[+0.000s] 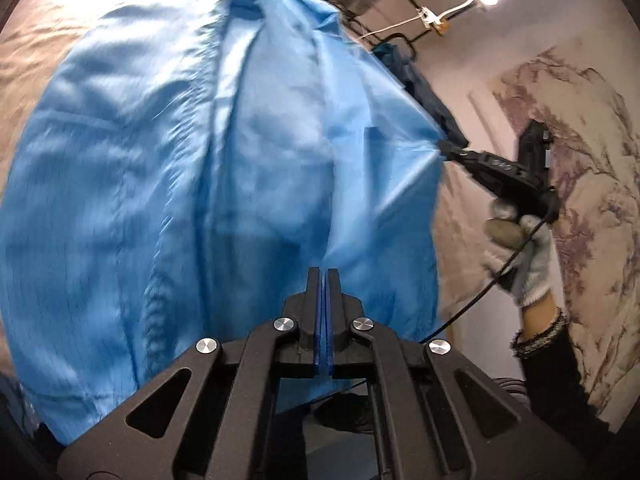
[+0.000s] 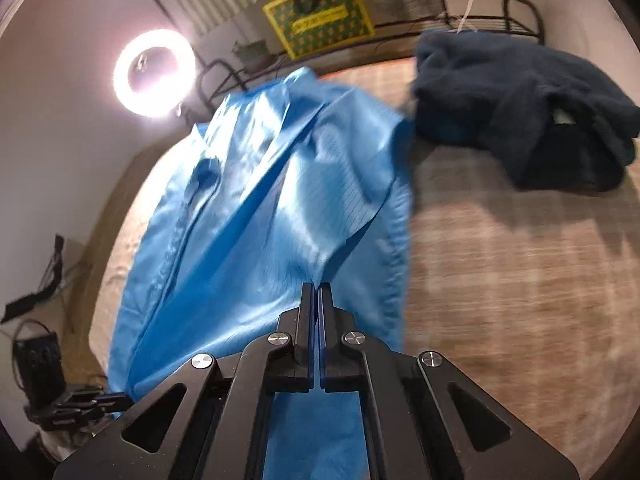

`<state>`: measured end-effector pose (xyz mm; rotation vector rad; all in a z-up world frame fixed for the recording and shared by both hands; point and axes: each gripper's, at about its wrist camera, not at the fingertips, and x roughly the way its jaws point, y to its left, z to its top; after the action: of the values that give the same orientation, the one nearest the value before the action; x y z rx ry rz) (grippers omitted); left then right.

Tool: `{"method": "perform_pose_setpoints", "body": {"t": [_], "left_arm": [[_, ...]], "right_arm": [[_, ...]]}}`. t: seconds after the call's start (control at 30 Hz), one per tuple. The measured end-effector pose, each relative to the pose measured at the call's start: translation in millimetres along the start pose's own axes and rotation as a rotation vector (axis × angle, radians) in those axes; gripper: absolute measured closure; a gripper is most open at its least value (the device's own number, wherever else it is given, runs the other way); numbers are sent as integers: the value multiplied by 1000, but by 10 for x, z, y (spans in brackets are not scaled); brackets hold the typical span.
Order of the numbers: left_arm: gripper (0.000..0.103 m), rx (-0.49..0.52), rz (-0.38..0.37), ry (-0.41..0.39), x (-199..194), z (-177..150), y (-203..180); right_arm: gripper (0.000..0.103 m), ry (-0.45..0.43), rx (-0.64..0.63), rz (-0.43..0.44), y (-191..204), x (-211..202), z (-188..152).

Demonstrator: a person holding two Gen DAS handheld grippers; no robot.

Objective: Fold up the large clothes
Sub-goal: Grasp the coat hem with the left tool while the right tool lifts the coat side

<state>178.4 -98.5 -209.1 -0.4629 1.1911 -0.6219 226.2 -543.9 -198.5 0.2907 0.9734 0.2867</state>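
A large shiny light-blue garment (image 1: 200, 160) lies spread and partly lifted over the bed. In the left wrist view my left gripper (image 1: 324, 274) is shut, with the blue cloth pinched at its tips. To the right, my right gripper (image 1: 446, 147) pinches the garment's edge, and pull lines fan out from it; a white-gloved hand (image 1: 520, 256) holds it. In the right wrist view the right gripper (image 2: 316, 290) is shut on the hem of the blue garment (image 2: 260, 200). The left gripper (image 2: 120, 398) bites a corner at the lower left.
A dark navy fleece garment (image 2: 520, 100) is heaped at the far right of the beige bed cover (image 2: 520, 280). A bright ring light (image 2: 154, 72), a yellow-green box (image 2: 320, 12) and a metal bed rail stand behind. A black bag (image 2: 38, 368) sits on the floor at left.
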Motion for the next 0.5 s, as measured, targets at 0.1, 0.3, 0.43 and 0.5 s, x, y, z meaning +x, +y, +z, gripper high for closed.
{"method": "perform_pose_setpoints", "body": {"t": [0.1,0.3,0.43,0.5], "left_arm": [[103,40,53,62,143,-131,8],[103,143,71,39,-83,-114,-283],[51,230,87,5,-224,23,-518],[47,262,94,-2,-168,58,-591]], "right_arm": [[103,51,4,-22,-53,123,-21],[97,99,-99,-162,105,124,-41],[97,-20,-86,-23,209,-274,162],[94,-48,-89,18,284,-347,299]]}}
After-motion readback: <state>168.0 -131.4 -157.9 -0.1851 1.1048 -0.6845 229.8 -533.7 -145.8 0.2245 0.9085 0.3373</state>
